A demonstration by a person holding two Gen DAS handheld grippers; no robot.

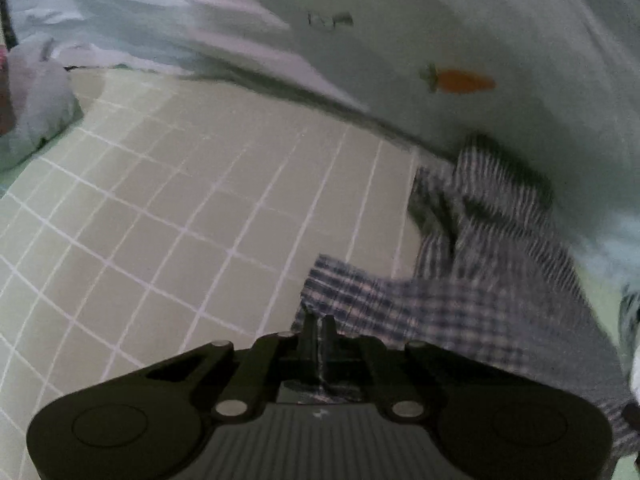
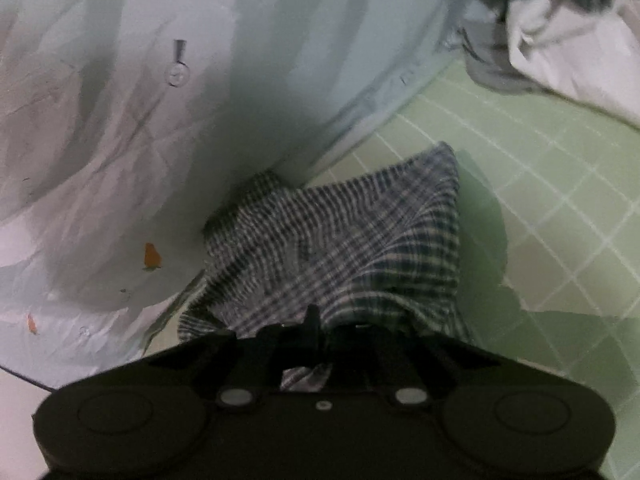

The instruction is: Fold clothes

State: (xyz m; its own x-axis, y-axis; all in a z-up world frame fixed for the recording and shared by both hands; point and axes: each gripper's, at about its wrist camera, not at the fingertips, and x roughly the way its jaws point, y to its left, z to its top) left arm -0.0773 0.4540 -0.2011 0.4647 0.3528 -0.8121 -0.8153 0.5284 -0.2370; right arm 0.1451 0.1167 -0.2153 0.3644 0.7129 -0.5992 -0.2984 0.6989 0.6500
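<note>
A blue-and-white plaid garment lies rumpled on a pale green sheet with a white grid. My left gripper is shut on a corner of the plaid cloth, which hangs away to the right. In the right wrist view the same plaid garment spreads out from my right gripper, whose fingers are shut on its near edge. The cloth's far end touches a heap of pale bedding.
A pale blue quilt with small carrot prints is bunched along the back. A white garment and a grey one lie at the far right. A pale bundle sits far left. The green grid sheet shows at right.
</note>
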